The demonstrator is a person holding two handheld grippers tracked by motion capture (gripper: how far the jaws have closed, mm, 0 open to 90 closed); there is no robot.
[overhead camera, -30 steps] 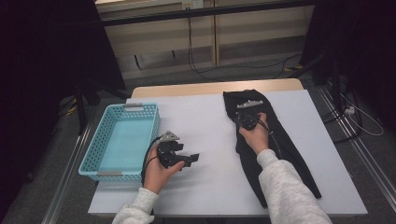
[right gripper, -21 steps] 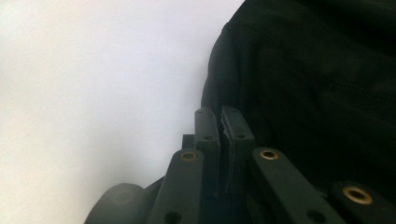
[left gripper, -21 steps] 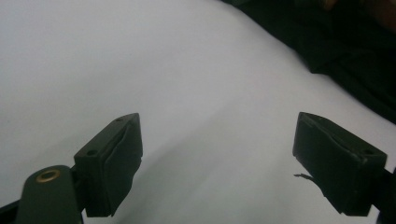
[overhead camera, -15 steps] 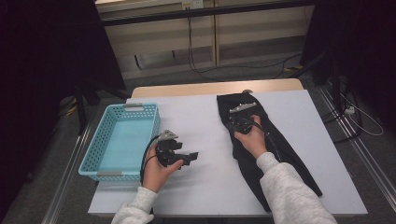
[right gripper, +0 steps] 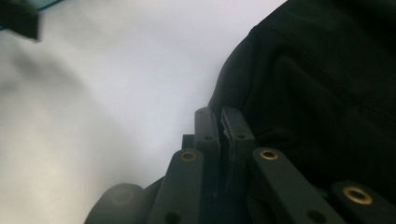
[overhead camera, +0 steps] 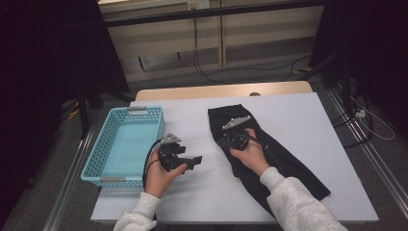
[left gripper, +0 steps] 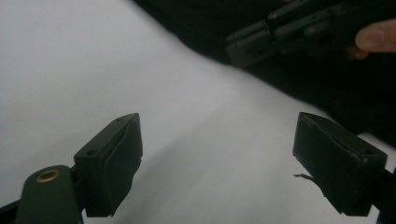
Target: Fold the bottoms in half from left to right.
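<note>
- Where the near edge of the white table (overhead camera: 207,197) is crossed by two pale sleeves, a gripper is held in each hand above the tabletop.
- The left gripper (left gripper: 217,161) is seen with its jaws spread wide and nothing between them; only bare table lies under the gap.
- Just to that gripper's outer side, the light-blue basket (overhead camera: 98,166) is set, its bottom bare.
- The right gripper (right gripper: 223,128) is pressed together, its pads meeting at the edge of the black garment (right gripper: 322,93); whether a fold of cloth is pinched cannot be told.
- The garment is spread under and beyond the right gripper, and it is laid slantwise towards the table's near right corner.
- Ahead of the left gripper's jaws, the garment and the right gripper are seen farther off.
</note>
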